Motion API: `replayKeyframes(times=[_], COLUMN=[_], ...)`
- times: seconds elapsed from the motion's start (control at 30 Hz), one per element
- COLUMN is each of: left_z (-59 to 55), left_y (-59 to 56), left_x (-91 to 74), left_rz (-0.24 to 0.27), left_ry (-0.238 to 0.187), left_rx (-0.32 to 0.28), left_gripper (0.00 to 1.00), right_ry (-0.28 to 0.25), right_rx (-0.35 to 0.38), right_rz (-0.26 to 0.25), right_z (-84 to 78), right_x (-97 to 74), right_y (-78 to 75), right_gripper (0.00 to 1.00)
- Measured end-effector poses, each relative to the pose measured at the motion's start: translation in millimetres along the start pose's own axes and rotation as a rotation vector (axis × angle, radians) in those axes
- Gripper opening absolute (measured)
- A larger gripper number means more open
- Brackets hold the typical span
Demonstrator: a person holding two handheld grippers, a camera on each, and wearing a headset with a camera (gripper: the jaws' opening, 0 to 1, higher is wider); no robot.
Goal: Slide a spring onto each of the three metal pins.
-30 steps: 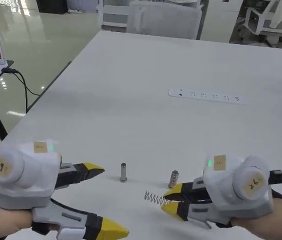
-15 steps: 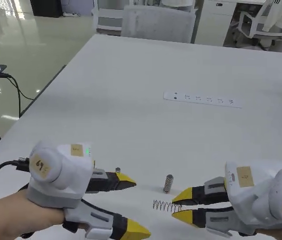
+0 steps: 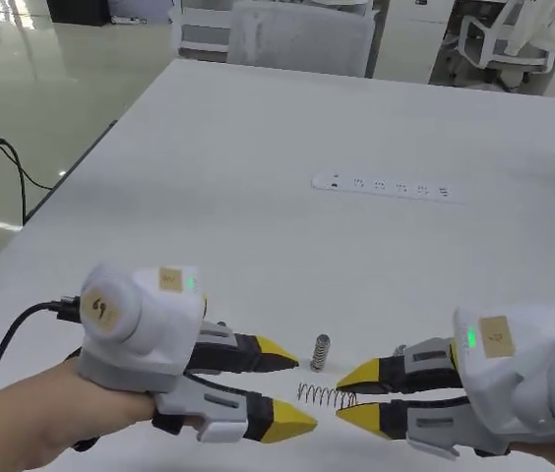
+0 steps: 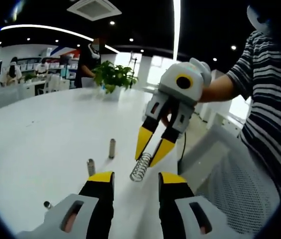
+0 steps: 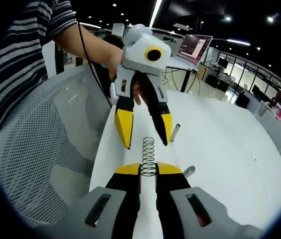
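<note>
Currently, as I judge it, I am on the second spring. One pin just beyond my jaw tips already wears its coil. A loose spring is pinched by one end in my right gripper, whose jaws are drawn narrow around it. It lies roughly level, low over the desk, with its free end aimed straight at my left gripper. The left jaws stand wide and hold nothing, one tip to either side of that free end and, as far as I can tell, not touching it. In the left gripper view the coil sits just ahead of the gap between my tips. A bare pin stands upright just beside one left tip, a little farther from me than the dressed one. Both grippers lie low and nearly level near the desk's near edge, nose to nose with the tips almost meeting, and a hand is behind each. The next move, I think, is either to close the left jaws lightly on the free end to steady or take over the coil, or to leave it in the right jaws. Either way the spring must be tipped upright, its bore lined up over the bare pin's top, and then lowered. The grip must be soft, since so thin a coil would likely bend or spring away.
</note>
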State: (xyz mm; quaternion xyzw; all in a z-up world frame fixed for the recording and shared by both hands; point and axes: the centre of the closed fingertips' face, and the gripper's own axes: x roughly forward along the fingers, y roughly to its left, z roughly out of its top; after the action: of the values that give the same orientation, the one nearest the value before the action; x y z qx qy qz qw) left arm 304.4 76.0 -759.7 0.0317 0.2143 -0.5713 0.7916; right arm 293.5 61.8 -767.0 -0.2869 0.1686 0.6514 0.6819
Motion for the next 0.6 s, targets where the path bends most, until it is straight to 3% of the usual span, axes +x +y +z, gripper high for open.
replayKeyframes(times=[0.1,0.37,0.47,0.6], left_z=[0.8,3.2,3.1,4.2], left_y=[-0.8,-5.5,-5.2,-7.2], left_x=[1.4,2.1,1.4,0.6], left_rz=[-0.001,-0.009,0.001,-0.003], left_ry=[-0.007,-0.027,-0.031,-0.038], left_rx=[0.000,0.002,0.030,0.031], left_gripper=[0.25,0.10,0.06,0.05], right_ry=[-0.023,-0.026,-0.030,-0.031], right_rx=[0.010,-0.011,-0.015,-0.016], right_rz=[0.002,0.018,0.014,0.017], right_z=[6.6,11.8,14.7,15.2], right_x=[0.6,4.1,3.5,2.8], right_y=[0.4,2.6,1.1,1.7], right_gripper=[0.08,0.08,0.08,0.08])
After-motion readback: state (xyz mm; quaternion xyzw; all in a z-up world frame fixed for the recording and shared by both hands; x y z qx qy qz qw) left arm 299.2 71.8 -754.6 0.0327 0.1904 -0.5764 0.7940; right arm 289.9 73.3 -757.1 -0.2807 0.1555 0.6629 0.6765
